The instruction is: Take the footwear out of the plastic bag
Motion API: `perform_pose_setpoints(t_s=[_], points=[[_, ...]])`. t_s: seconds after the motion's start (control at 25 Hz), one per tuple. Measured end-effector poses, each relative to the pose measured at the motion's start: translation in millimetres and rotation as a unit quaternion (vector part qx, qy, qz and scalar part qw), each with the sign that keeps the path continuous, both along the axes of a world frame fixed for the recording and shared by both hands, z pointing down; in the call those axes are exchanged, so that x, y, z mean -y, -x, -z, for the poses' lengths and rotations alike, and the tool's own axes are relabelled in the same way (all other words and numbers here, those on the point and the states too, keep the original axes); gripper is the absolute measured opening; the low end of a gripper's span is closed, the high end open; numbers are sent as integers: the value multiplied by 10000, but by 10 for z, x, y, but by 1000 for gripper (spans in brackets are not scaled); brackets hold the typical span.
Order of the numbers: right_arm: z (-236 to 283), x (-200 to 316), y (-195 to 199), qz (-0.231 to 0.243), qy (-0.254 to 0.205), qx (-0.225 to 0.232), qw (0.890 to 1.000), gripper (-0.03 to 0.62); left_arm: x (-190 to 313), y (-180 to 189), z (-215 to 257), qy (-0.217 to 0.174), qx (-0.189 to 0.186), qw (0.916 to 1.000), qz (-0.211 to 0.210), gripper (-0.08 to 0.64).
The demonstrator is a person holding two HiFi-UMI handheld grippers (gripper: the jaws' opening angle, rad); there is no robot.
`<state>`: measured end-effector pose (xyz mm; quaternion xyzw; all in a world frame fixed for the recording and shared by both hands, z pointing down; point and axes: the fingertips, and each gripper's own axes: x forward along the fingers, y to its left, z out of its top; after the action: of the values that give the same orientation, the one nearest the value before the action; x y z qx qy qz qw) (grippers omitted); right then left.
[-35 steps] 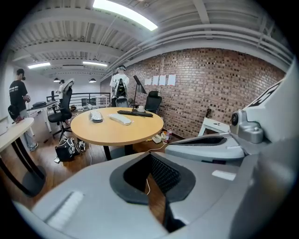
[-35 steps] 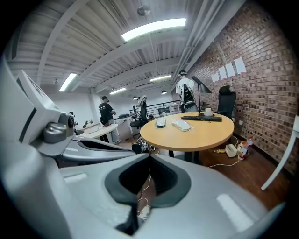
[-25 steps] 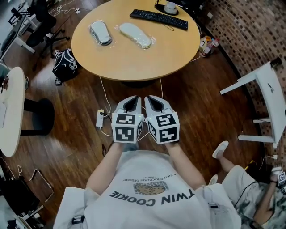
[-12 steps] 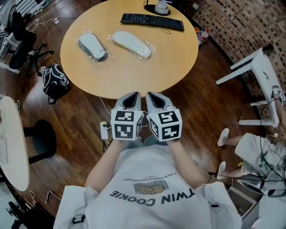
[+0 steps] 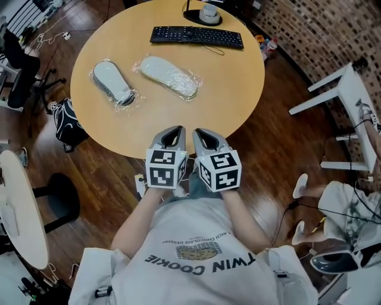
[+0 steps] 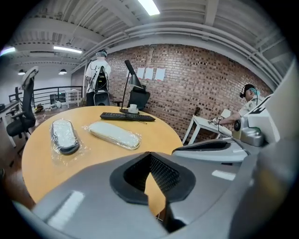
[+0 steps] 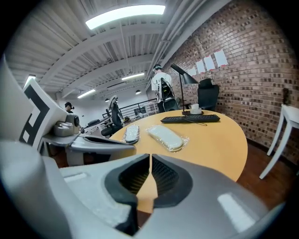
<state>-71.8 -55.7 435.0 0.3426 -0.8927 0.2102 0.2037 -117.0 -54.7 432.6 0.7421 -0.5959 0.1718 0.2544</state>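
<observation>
- Left gripper (image 5: 173, 132): jaws pressed together at the tips, holding nothing.
- Right gripper (image 5: 205, 134): jaws likewise closed tip to tip, holding nothing.
- Both held side by side, nearly touching, with the marker cubes toward the person's chest. From the head view, jaw tips over the near rim of the round wooden worktop (image 5: 238, 83).
- Footwear well apart from both pairs of jaws, farther across the worktop and off to their left, touched by neither gripper.
- Left plastic bag (image 5: 130, 99): clear, crinkled, lying flat on the worktop. Inside it, one pale slipper (image 5: 110, 80) with a dark edge at the end nearer the grippers.
- Right plastic bag (image 5: 140, 64): clear, lying flat just beside the first, apart from it. Inside it, a second pale slipper (image 5: 168, 76), set at a slant across the worktop.
- Each slipper wholly inside its own bag. Impossible to tell whether the bag mouths are sealed or open.
- Beyond the bags, at the far side of the worktop: a black keyboard (image 5: 196, 36), and behind it a small white object on a dark round base (image 5: 208, 12).
- On the wooden floor left of the worktop: a black bag with white markings (image 5: 65, 116).
- At the right: a white side table (image 5: 357, 98), and a seated person partly in view at the frame's edge.
</observation>
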Motion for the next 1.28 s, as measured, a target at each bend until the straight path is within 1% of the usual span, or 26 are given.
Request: perform_pose_setpoints(t_s=[0.12, 0.32, 0.4, 0.52, 0.64, 0.72, 0.92, 1.16, 1.28], points=[[-26, 308, 80, 83, 71, 93, 9999, 5, 314, 122, -62, 18, 210, 9998, 59, 5], [-109, 725, 130, 264, 317, 242, 9989, 9, 719, 173, -146, 192, 333, 9992, 130, 5], [-176, 840, 165, 385, 430, 252, 9980, 11, 845, 265, -157, 221, 423, 9986, 217, 5], [-274, 995, 226, 485, 559, 260, 9969, 19, 1008, 519, -151, 218, 555, 9973, 432, 5], [-376, 1110, 263, 444, 690, 245, 9963, 26, 1136, 803, -104, 203, 530, 9962, 666, 5], [-441, 1188, 315, 373, 785, 220, 9960, 28, 1229, 1029, -72, 196, 651, 9951, 713, 5], [-514, 1402, 457, 52, 911, 161, 9957, 34, 1493, 1509, -146, 326, 893, 9937, 589, 5], [-660, 1625, 524, -375, 1093, 74, 9933, 41, 1900, 2012, -322, 489, 1301, 9900, 242, 5], [-706, 1679, 545, -566, 1123, 15, 9921, 41, 2098, 2243, -406, 573, 1434, 9880, 74, 5]])
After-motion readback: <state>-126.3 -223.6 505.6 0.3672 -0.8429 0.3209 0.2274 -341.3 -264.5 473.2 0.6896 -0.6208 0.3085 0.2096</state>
